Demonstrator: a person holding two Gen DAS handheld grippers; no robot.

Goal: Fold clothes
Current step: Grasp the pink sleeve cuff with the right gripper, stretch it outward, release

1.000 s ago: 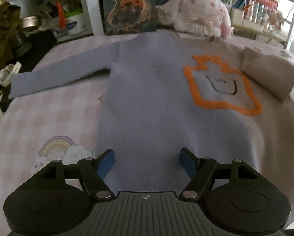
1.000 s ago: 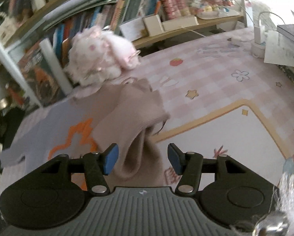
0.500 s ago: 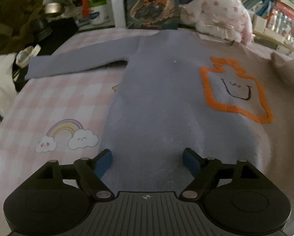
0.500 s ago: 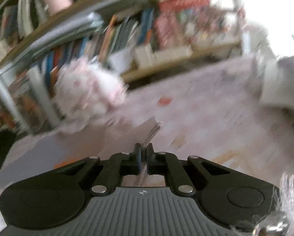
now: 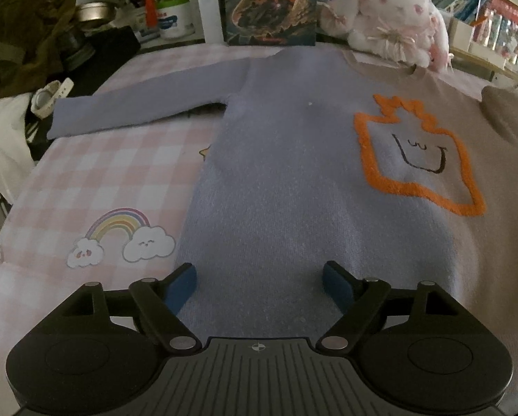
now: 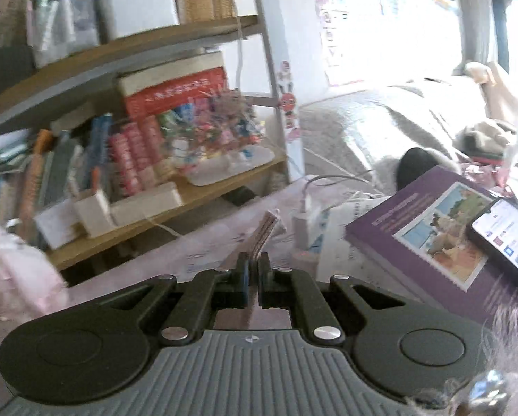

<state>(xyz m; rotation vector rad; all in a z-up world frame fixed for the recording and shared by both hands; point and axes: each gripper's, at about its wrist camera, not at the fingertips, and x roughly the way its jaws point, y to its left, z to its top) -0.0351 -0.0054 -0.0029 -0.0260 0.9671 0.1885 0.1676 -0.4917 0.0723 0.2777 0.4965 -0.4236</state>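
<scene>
Left wrist view: left gripper (image 5: pixel 259 279), jaws wide apart, holding nothing, over the sweater's hem.
Sweater (image 5: pixel 293 180): flat on the checked cloth (image 5: pixel 113 173); one sleeve (image 5: pixel 147 104) stretched out sideways.
Beyond the sweater: plush toy (image 5: pixel 390 24).
Right wrist view: right gripper (image 6: pixel 254 270), clamped on a fabric edge (image 6: pixel 264 234).
Beyond the fabric edge: bookshelf (image 6: pixel 137 145).
</scene>
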